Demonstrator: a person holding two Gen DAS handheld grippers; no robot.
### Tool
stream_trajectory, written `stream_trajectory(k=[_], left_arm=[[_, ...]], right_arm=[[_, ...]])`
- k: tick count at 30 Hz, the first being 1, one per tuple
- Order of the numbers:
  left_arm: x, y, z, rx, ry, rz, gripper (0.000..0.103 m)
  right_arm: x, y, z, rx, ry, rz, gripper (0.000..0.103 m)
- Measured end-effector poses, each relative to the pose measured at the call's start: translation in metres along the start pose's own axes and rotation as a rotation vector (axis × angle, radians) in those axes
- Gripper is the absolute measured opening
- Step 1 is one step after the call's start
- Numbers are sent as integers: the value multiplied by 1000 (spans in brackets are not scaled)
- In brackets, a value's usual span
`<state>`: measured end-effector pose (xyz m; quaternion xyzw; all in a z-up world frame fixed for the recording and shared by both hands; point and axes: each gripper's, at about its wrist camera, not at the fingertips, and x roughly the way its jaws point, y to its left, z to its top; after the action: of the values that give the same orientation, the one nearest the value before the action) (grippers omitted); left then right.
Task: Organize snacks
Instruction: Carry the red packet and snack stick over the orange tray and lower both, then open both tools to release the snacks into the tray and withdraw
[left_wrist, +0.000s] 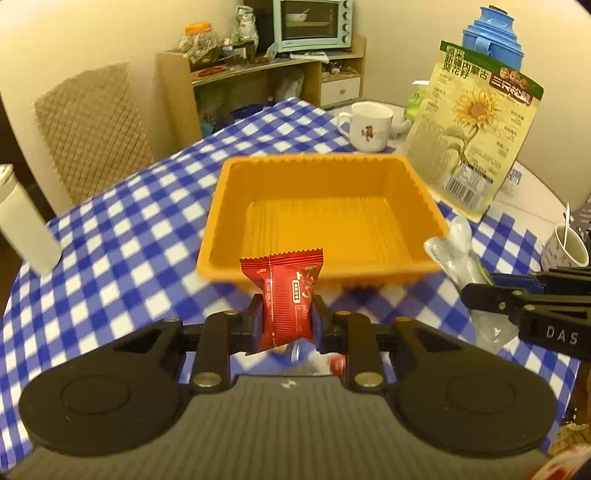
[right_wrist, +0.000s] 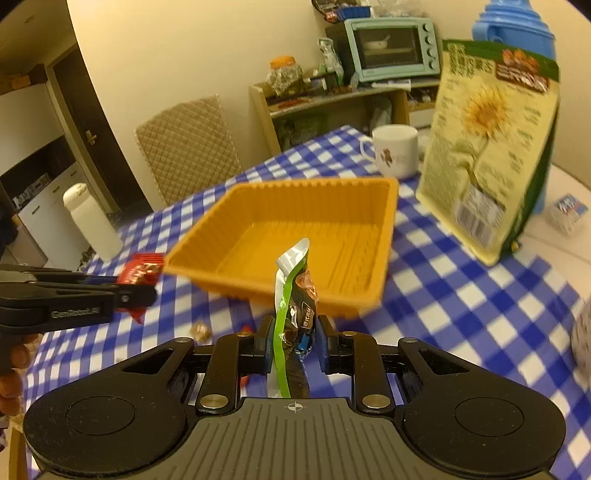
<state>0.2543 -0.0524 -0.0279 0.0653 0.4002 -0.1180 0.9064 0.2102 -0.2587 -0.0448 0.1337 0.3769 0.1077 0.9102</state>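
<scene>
At lower centre: left gripper (left_wrist: 287, 317) clamped on red snack packet (left_wrist: 286, 295); right gripper (right_wrist: 293, 341) clamped on green-edged snack pouch (right_wrist: 293, 295); orange tray (left_wrist: 236, 206) above, centre frame.

wrist views, both facing orange tray (left_wrist: 321, 218)

White letters "DAS" are seen on the black hand-held gripper (left_wrist: 554, 334) at the right edge. Chinese characters "新疆内蒙古" and "葵花籽" are printed on the sunflower seed bag (left_wrist: 472, 129) standing far right. The print on the red snack packet (left_wrist: 284, 295) is too blurred to be read.
</scene>
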Motion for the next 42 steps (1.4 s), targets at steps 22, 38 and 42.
stream_trajectory(k=[22, 38, 42], left_arm=[[123, 0, 67, 34, 96, -86, 23], [144, 7, 65, 28, 135, -112, 30], [135, 19, 64, -4, 130, -116, 30]], right_arm=[[89, -25, 61, 40, 16, -71, 23], [102, -30, 62, 81, 19, -97, 23], [101, -29, 64, 91, 8, -99, 23]])
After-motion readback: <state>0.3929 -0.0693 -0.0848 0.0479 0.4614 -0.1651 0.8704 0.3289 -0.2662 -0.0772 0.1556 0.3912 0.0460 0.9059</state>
